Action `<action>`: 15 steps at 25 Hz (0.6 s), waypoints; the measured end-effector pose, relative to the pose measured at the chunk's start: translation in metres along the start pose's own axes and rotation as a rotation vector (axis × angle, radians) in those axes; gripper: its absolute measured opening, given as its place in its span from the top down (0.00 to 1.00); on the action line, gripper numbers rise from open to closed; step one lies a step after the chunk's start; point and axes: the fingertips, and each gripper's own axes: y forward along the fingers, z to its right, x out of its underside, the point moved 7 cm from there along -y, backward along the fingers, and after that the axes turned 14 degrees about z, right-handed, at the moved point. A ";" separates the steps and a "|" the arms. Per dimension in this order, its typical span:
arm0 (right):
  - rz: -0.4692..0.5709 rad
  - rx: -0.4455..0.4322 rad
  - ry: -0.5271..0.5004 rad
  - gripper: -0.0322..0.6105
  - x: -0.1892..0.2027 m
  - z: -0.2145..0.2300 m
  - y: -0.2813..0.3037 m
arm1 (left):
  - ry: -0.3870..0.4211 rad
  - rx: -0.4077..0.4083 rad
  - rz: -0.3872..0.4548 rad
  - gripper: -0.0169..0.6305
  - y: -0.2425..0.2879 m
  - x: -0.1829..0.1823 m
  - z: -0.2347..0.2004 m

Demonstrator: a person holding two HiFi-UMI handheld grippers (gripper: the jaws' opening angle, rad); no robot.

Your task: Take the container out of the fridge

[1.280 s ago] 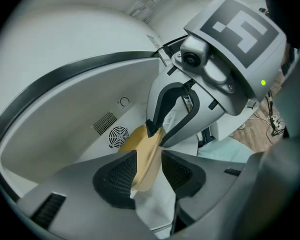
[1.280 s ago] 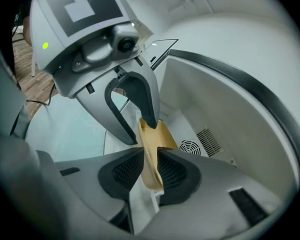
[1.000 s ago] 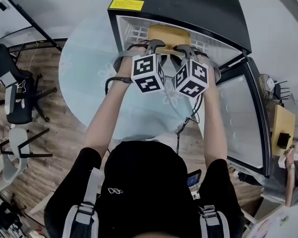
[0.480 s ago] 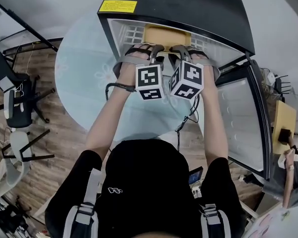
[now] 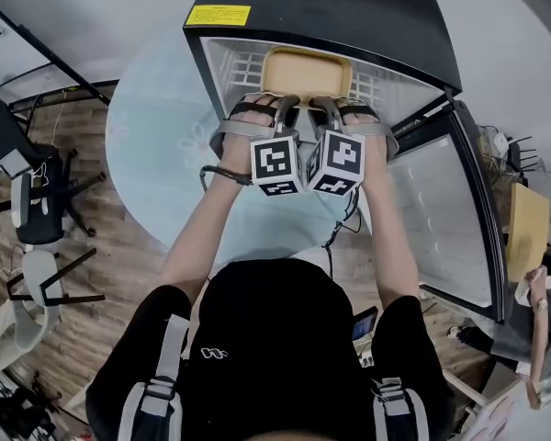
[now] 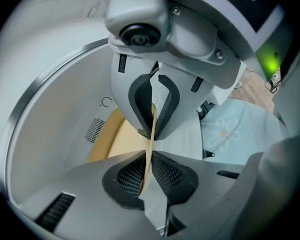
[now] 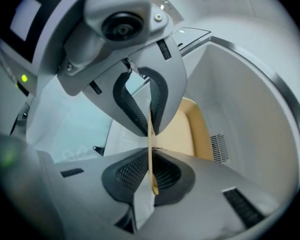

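A tan, shallow container [image 5: 308,70] lies on the white shelf inside the small black fridge [image 5: 349,16], its near rim at the opening. My left gripper [image 5: 280,106] holds the left part of that rim. Its jaws are closing, and the thin rim edge stands between the dark pads [image 6: 150,144] with the container [image 6: 112,139] behind them. My right gripper [image 5: 329,107] is shut on the right part of the same rim. In the right gripper view [image 7: 151,146] the pads press on the edge, and the container [image 7: 190,134] runs on toward the fridge's back wall.
The fridge stands on a round glass table [image 5: 156,127]. Its door [image 5: 441,228] hangs open to the right. Office chairs [image 5: 37,209] stand on the wooden floor at the left. A person's hand [image 5: 537,288] shows at the far right edge.
Both grippers have drawn a little back toward me and closer together. More of the tan container now shows at the fridge mouth.
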 end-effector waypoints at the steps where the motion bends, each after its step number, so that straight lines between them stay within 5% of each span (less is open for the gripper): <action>1: 0.002 0.017 -0.014 0.91 -0.002 -0.002 -0.004 | 0.009 -0.011 0.001 0.91 -0.004 -0.002 0.001; 15: 0.017 0.174 -0.089 0.92 -0.036 -0.058 -0.067 | 0.191 -0.030 0.007 0.94 -0.074 -0.042 0.041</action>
